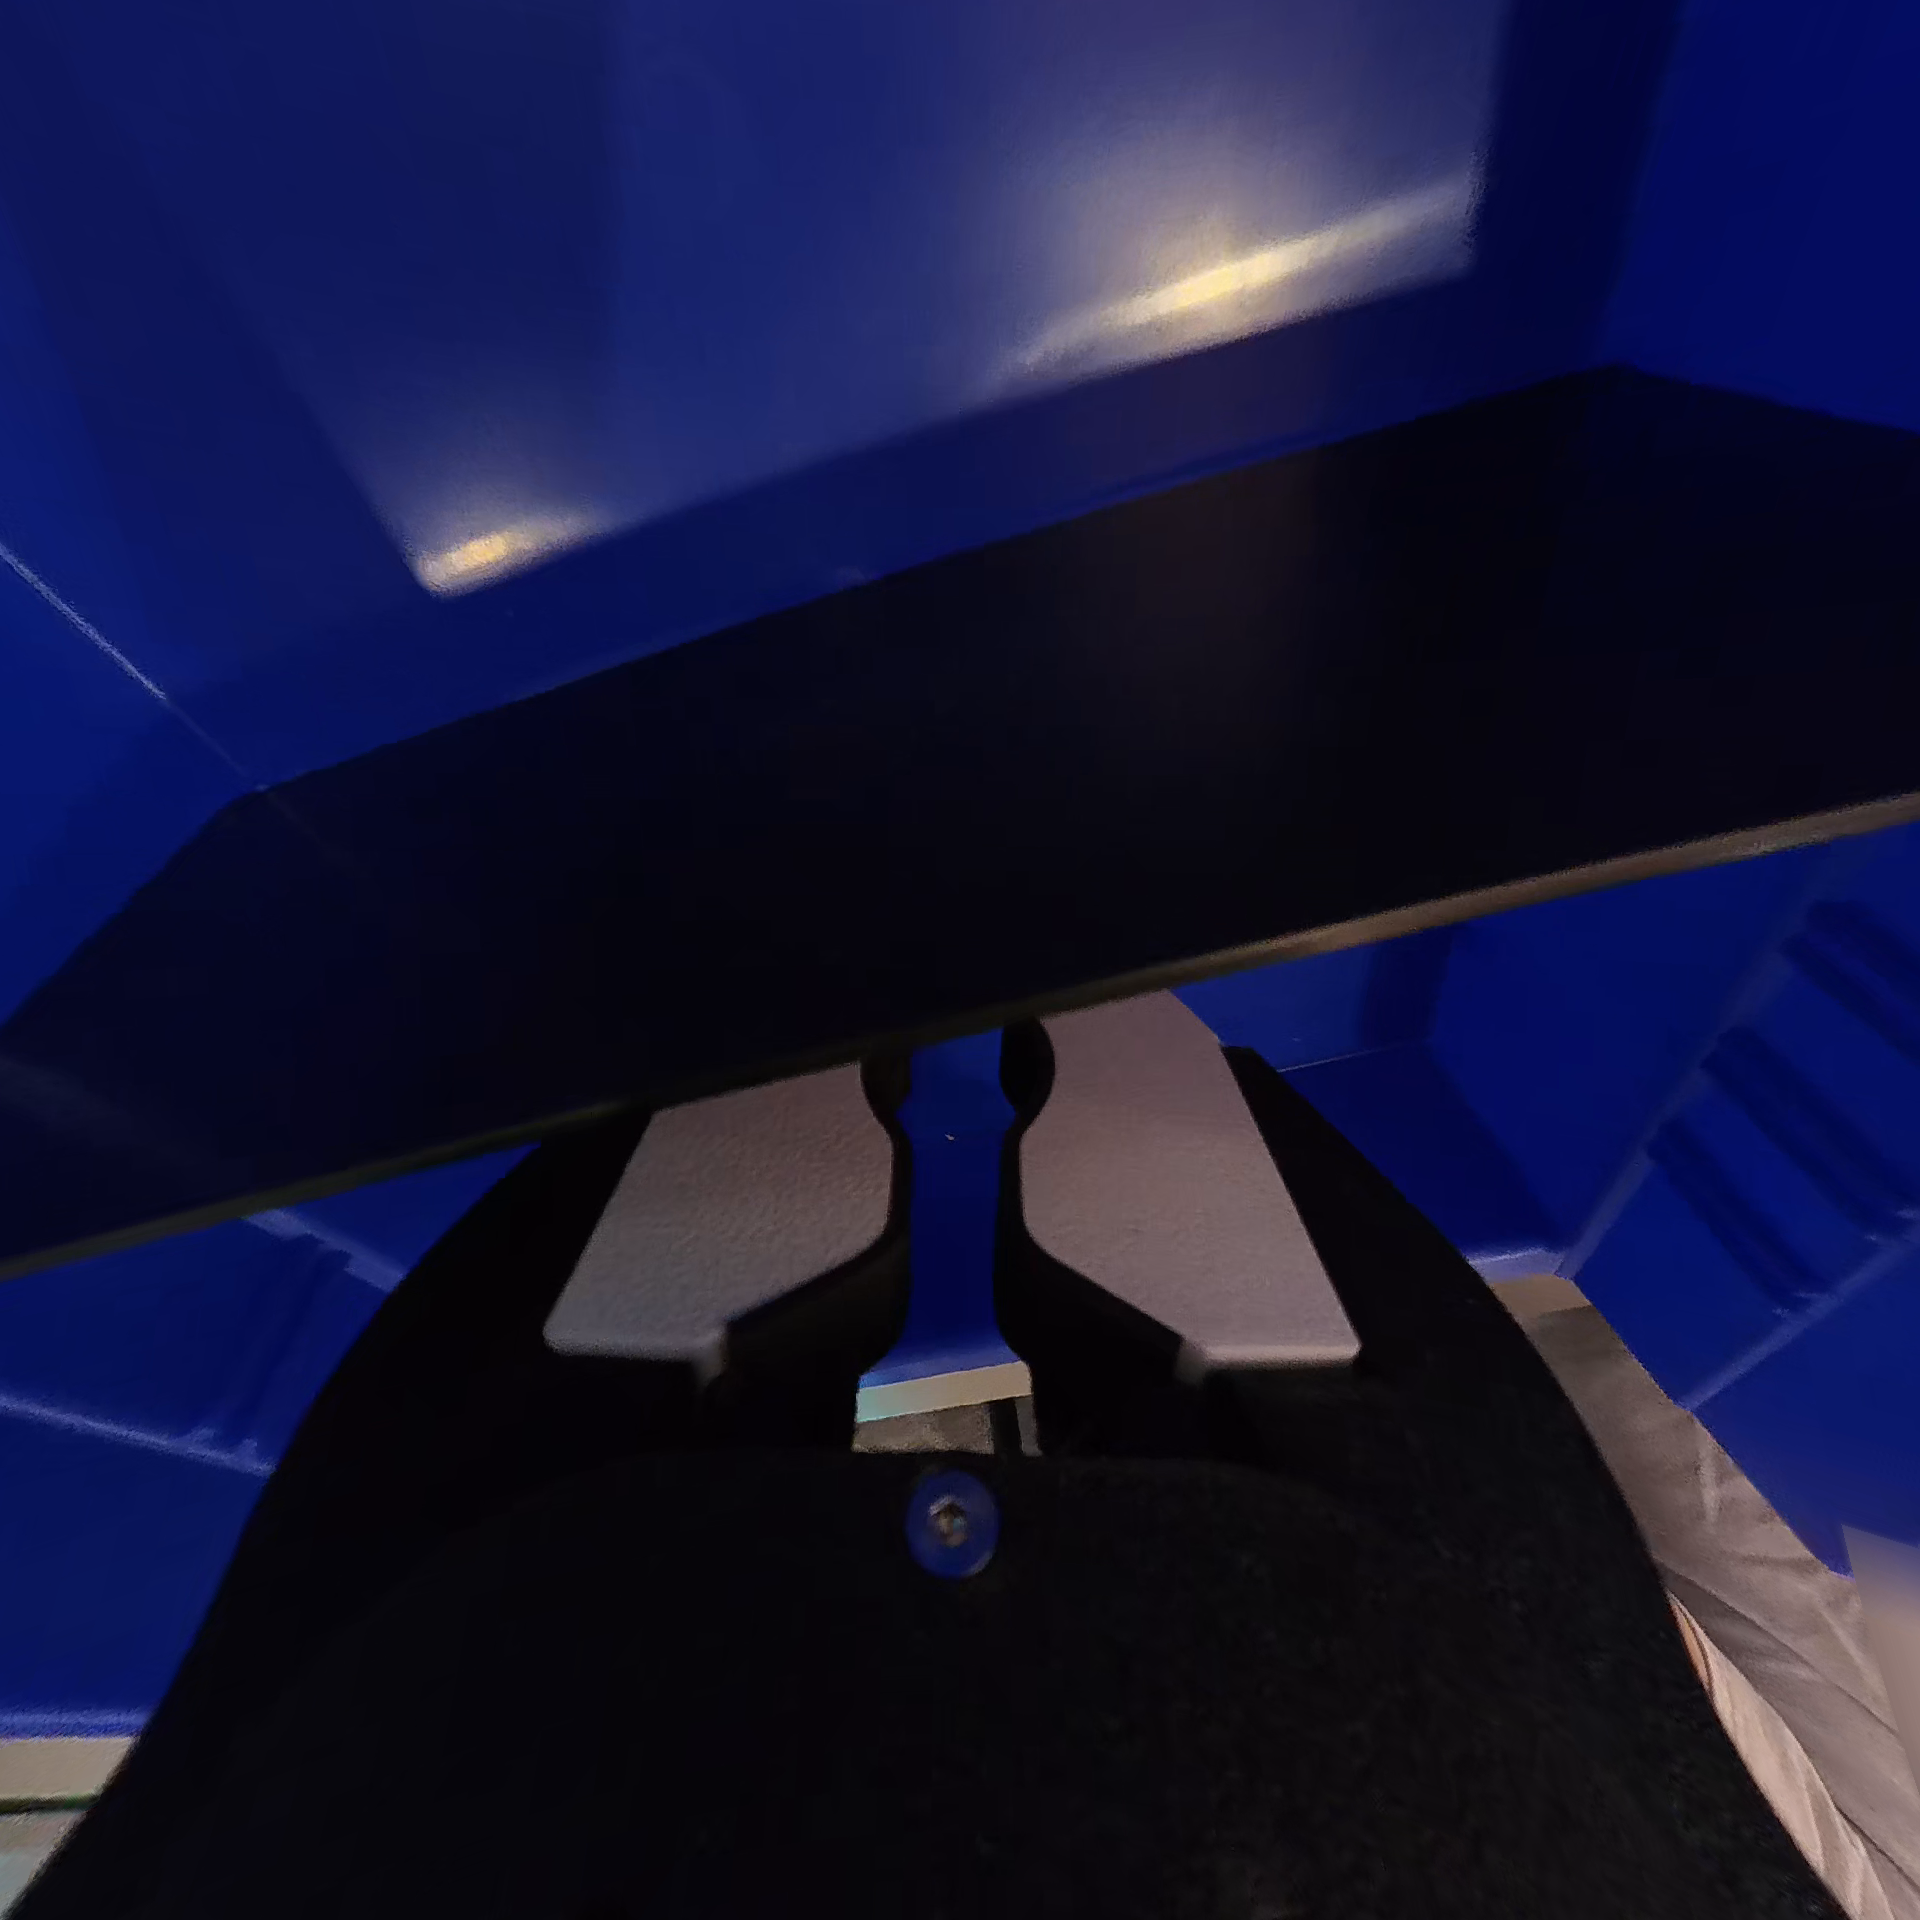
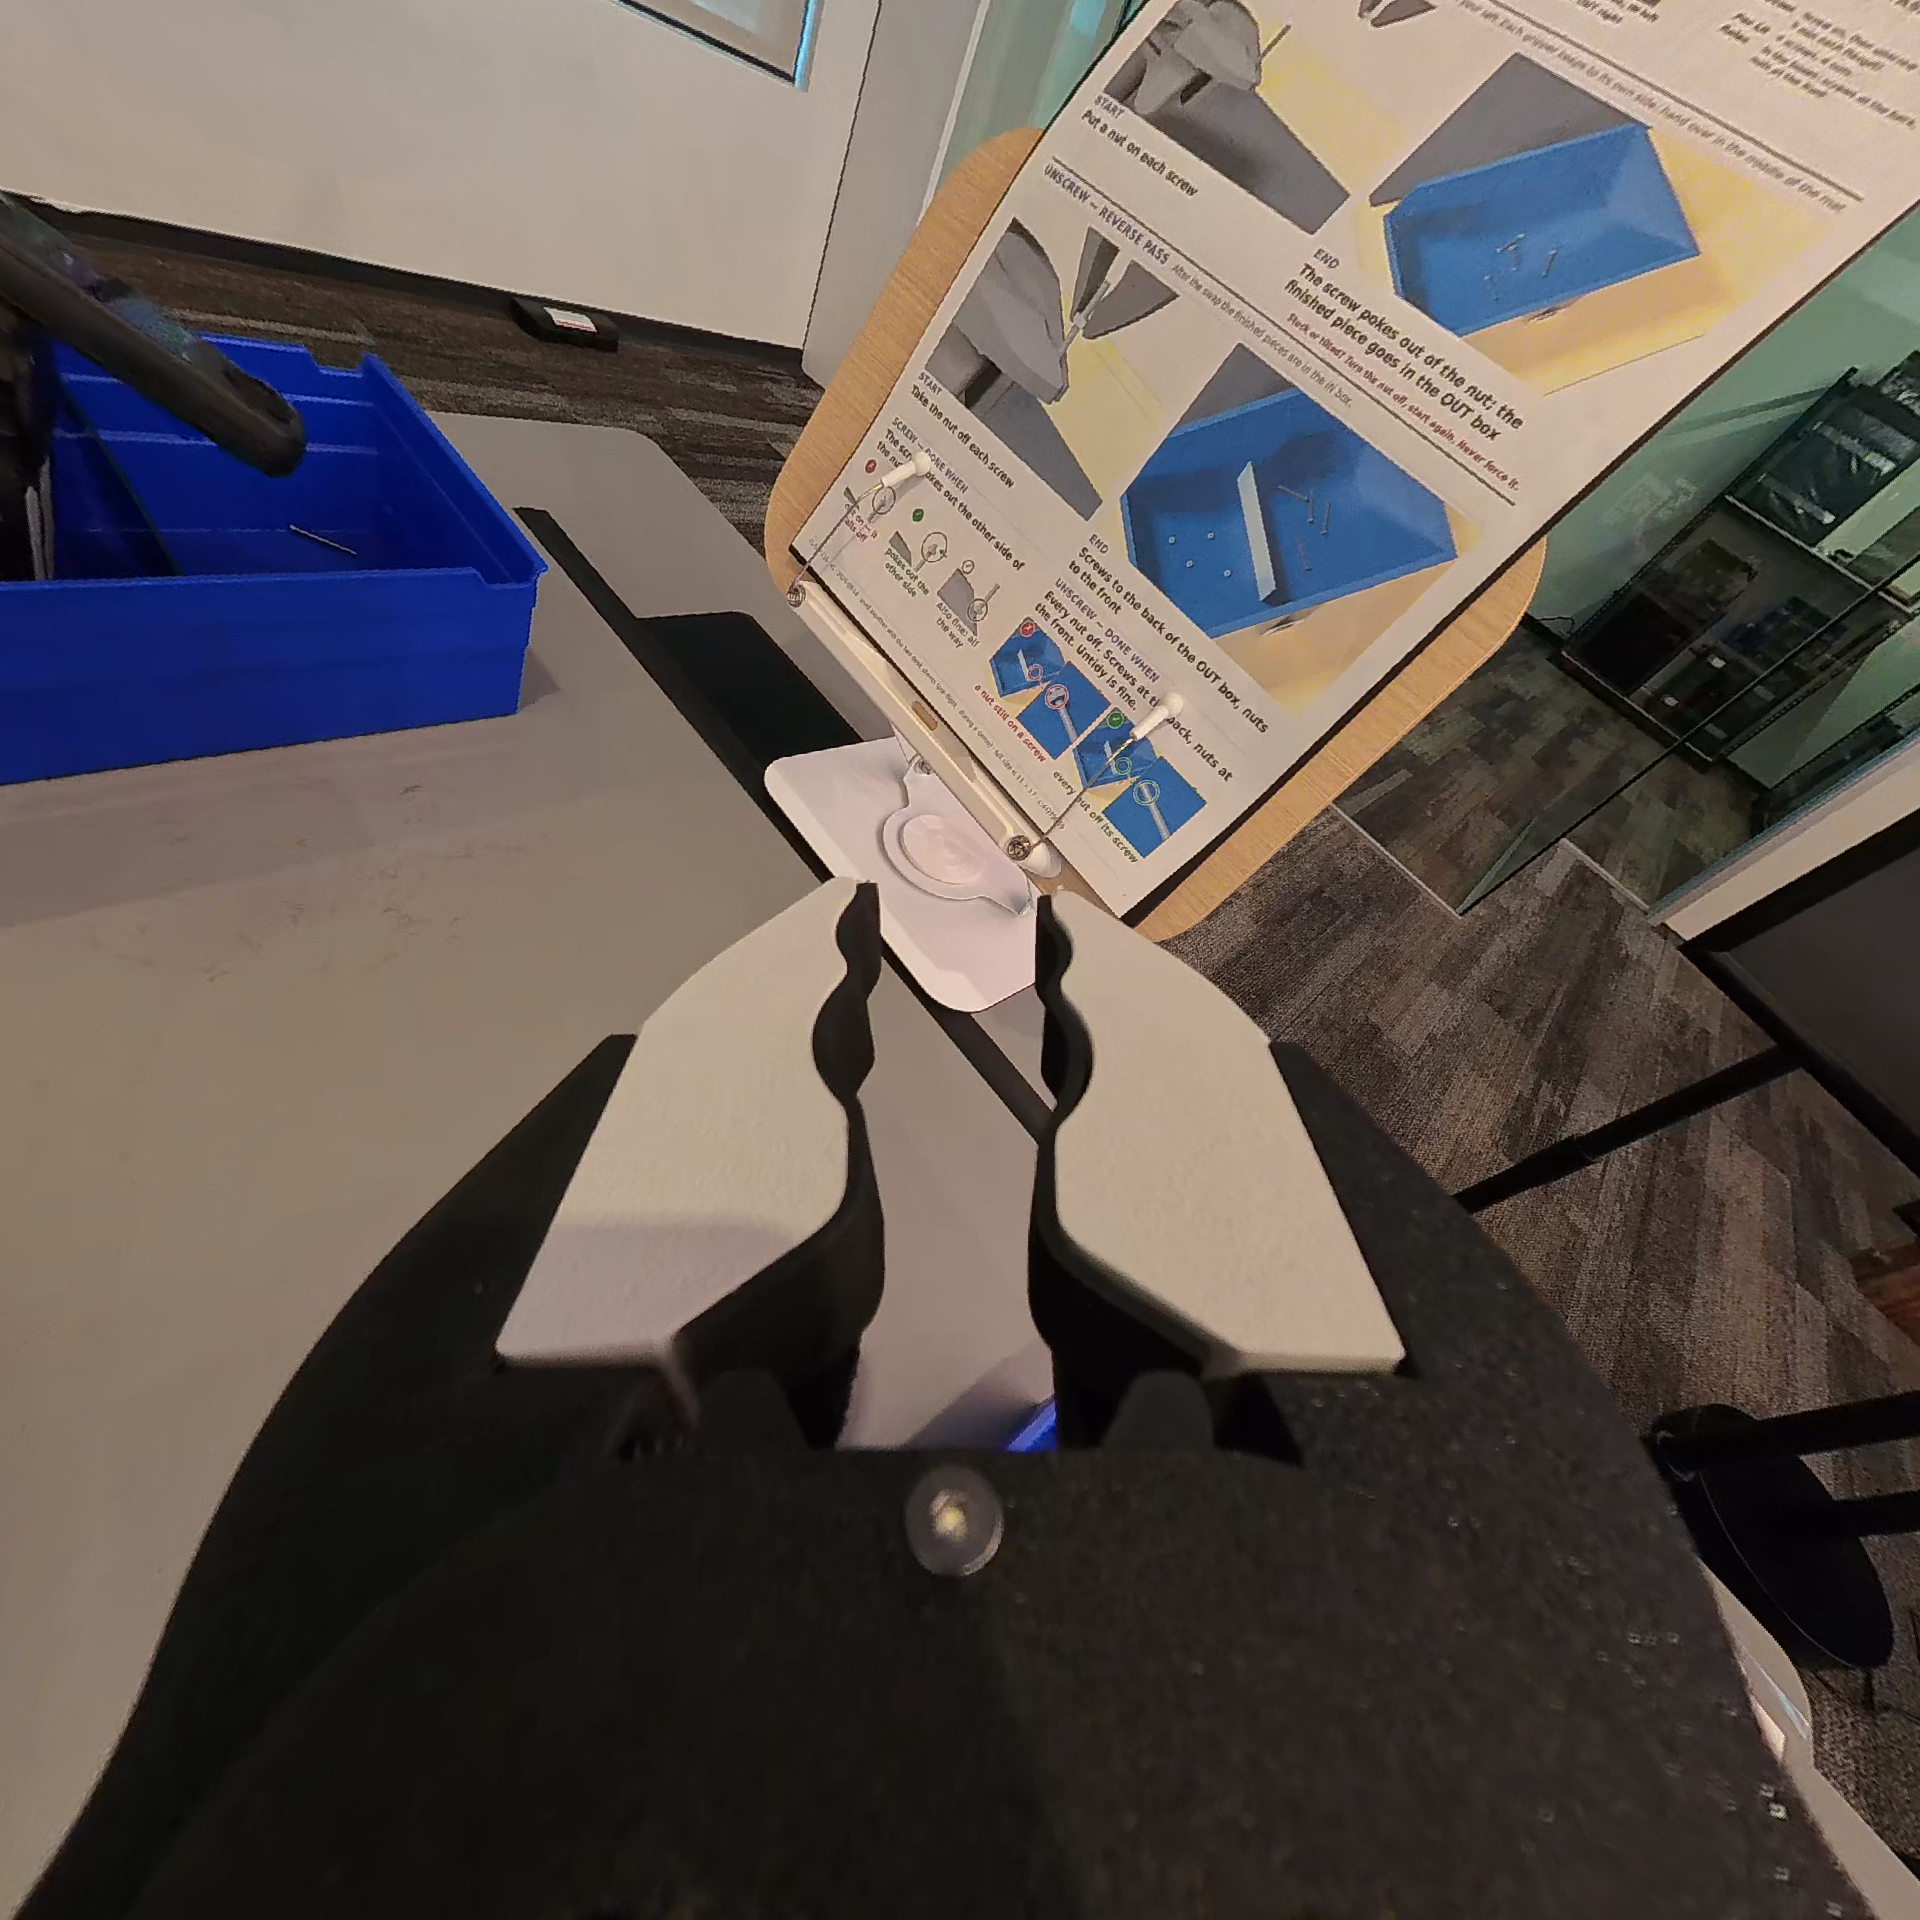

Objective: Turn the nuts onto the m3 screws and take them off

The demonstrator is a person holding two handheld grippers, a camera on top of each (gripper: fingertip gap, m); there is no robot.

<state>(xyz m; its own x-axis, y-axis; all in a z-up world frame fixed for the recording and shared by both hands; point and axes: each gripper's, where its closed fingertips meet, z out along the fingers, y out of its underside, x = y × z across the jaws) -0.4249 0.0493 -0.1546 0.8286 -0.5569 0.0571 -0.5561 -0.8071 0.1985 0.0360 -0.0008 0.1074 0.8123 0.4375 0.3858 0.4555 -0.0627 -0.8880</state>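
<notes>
Left gripper [image 1: 956,1070] is inside the blue bin [image 1: 727,312], just before the black divider [image 1: 1039,779], fingers slightly parted and empty. Right gripper [image 2: 956,935] waits outside the bin, parted, empty. Advise locating a screw [image 2: 322,540] before closing.

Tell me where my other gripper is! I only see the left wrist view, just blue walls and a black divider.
Observer: The right gripper hovers open over the grey table, holding nothing.
Operator: Is there a screw anywhere?
Observer: Yes, what looks like one thin screw lies inside the blue bin.
Operator: Anything else out there?
Observer: An instruction board leans on a white stand ahead of the right gripper.
</notes>
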